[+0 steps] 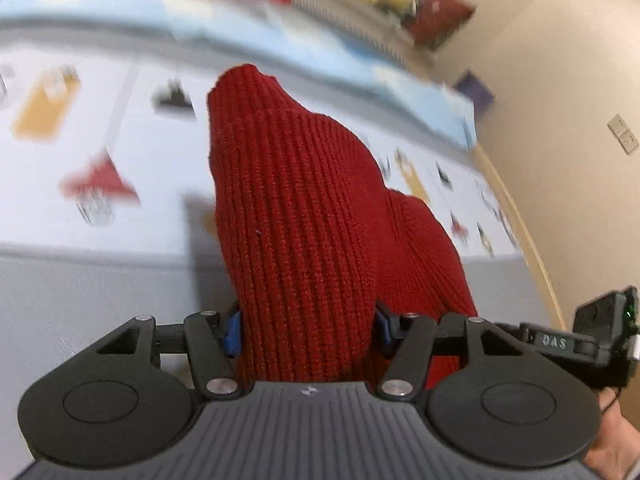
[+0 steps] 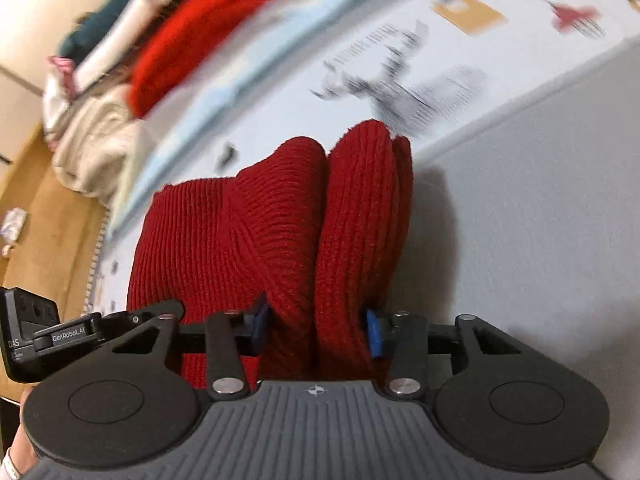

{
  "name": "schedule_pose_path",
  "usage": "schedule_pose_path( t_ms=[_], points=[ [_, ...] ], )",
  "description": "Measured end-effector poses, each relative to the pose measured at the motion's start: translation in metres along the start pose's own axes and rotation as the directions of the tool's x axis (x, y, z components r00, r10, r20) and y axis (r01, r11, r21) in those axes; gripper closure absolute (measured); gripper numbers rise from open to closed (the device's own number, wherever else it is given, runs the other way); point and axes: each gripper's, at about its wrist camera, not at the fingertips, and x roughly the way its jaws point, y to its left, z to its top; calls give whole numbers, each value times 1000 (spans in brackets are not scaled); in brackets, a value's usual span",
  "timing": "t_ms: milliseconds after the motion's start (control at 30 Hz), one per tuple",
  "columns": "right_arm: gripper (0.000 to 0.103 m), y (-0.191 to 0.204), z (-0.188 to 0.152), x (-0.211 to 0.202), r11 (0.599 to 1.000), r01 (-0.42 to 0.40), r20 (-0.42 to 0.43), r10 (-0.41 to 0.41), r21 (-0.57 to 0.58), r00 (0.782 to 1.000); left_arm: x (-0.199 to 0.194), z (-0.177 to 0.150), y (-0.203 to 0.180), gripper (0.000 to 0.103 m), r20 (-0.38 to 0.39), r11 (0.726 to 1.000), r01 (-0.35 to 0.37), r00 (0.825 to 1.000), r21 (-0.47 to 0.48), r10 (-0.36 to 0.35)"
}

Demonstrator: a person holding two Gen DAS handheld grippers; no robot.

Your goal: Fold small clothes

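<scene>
Seen from the left wrist, the left tool [image 1: 307, 330] has a thick fold of the dark red rib-knit garment [image 1: 296, 216] bunched between its blue pads [image 1: 233, 334], which press into the knit on both sides, so it is clamped on the cloth at a middling width. The fold rises away from the tool and ends in a blunt peak over the white bed sheet printed with small red, yellow and black figures [image 1: 120, 136]. To the right of that fold a second hump of the same knit bulges outward, and past it, at the right edge, the other black tool body shows with a hand beneath it. A grey bed surface [image 1: 80, 280] runs below the printed sheet, and a pale blue strip [image 1: 280, 36] lies beyond it; the far background is blurred.

Seen from the right wrist, the right tool [image 2: 316, 330] is closed on a narrower, doubled roll of the red garment [image 2: 360, 220]. The blue pad [image 2: 374, 332] on the right presses against the roll; the left one is sunk into the knit. Left of the roll, more of the garment spreads wide and flat past the left finger. Upper left, a blurred heap of brighter red, cream and dark teal clothes [image 2: 140, 52] lies beside a wooden floor [image 2: 40, 200].
</scene>
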Motion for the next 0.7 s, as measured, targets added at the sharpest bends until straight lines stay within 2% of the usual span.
schedule_pose_path(
  t_ms=[67, 167, 267, 300, 367, 433, 567, 600, 667, 700],
  points=[
    [58, 17, 4, 6, 999, -29, 46, 30, -26, 998, -14, 11, 6, 36, 68, 1000, -24, 997, -4, 25],
    [61, 43, 10, 14, 995, -65, 136, 74, -73, 988, -25, 24, 21, 29, 146, 996, -58, 987, -70, 68],
    [60, 59, 13, 24, 993, -65, 209, 86, -102, 974, -31, 32, 40, 28, 168, 988, -86, 980, -125, 107],
    [58, 62, 14, 32, 994, -16, 206, 39, -111, 978, -32, 35, 44, 28, 153, 987, -83, 983, -136, 104],
    [57, 62, 16, 54, 988, 89, 148, -70, -125, 987, -35, 34, 53, 28, 108, 983, -80, 989, -163, 98],
    [44, 56, 17, 63, 985, 142, 119, -130, -101, 984, -37, 32, 58, 28, 65, 983, -89, 993, -164, 100],
    [40, 53, 19, 47, 989, 139, 144, -130, -55, 981, -33, 18, 70, 28, -53, 985, -82, 996, -154, 74],
    [36, 53, 18, 44, 990, 130, 136, -121, -58, 983, -33, 12, 73, 28, -80, 985, -75, 995, -153, 64],
    [34, 52, 14, 40, 994, 89, 90, -84, -62, 992, -22, 1, 72, 27, -150, 989, -82, 987, -124, 63],
    [34, 51, 10, 41, 995, 73, 51, -69, -67, 996, -16, -4, 74, 22, -171, 990, -95, 982, -108, 75]
  ],
)
